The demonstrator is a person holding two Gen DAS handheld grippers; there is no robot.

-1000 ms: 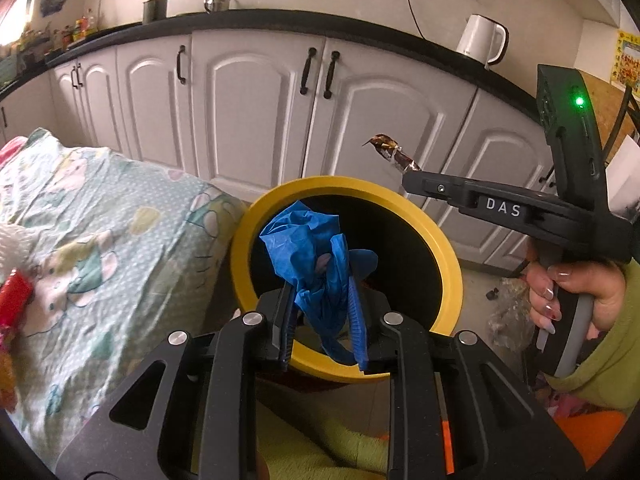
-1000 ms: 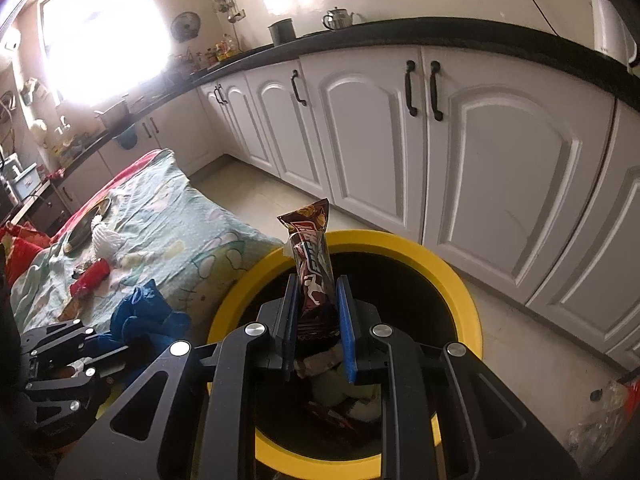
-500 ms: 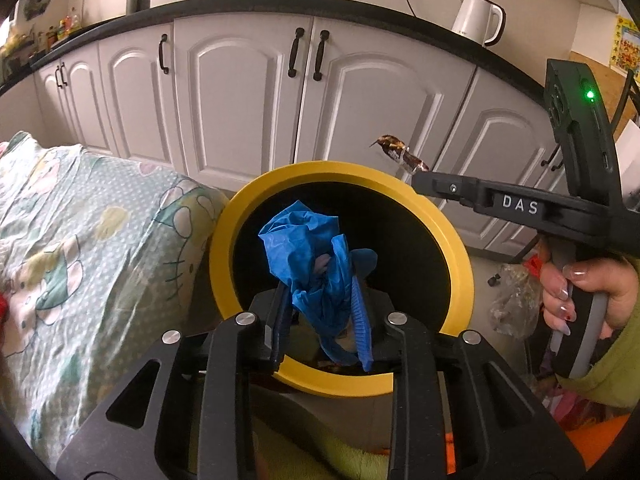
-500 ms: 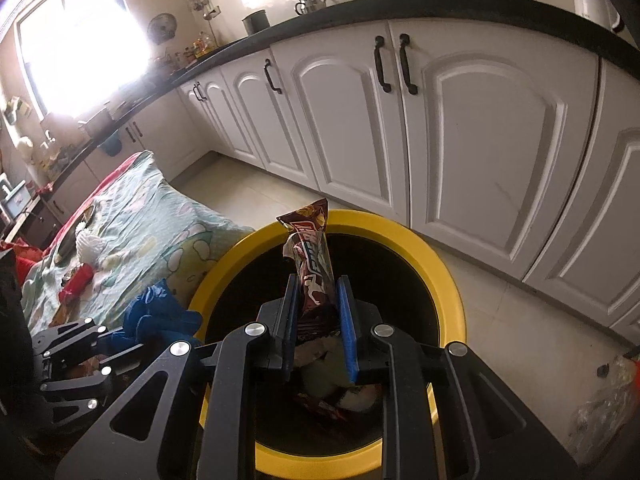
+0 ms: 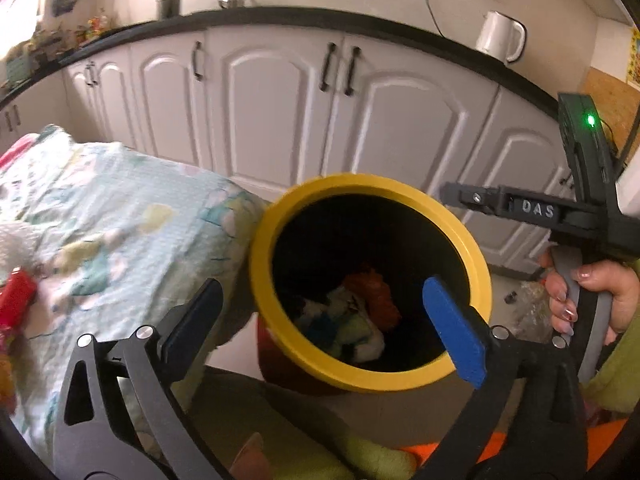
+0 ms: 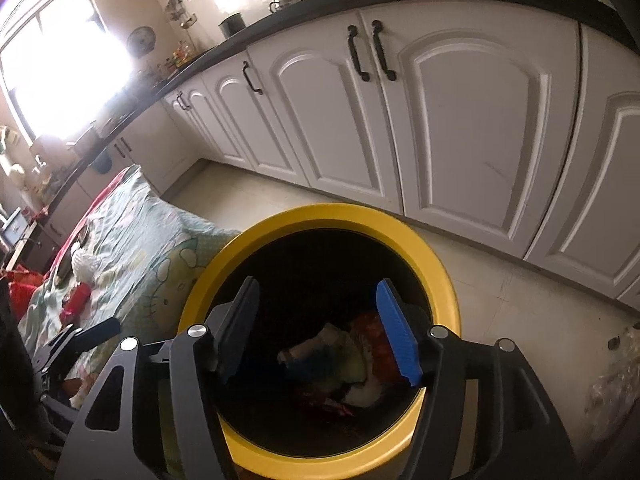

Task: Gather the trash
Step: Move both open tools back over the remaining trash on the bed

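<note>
A yellow-rimmed black bin stands beside a bed. Mixed trash lies in its bottom, with blue, white, green and red pieces. My left gripper is open and empty above the bin's near rim. My right gripper is open and empty over the bin mouth; it shows from the side in the left wrist view, at the bin's right edge.
A bed with a light green patterned sheet lies left of the bin, with a red wrapper and a white wad on it. White cabinets stand behind. A clear plastic bag lies on the floor at right.
Both grippers have opened. The blue glove has left the left gripper and the brown snack wrapper has left the right gripper; both have dropped out of sight into the bin.
</note>
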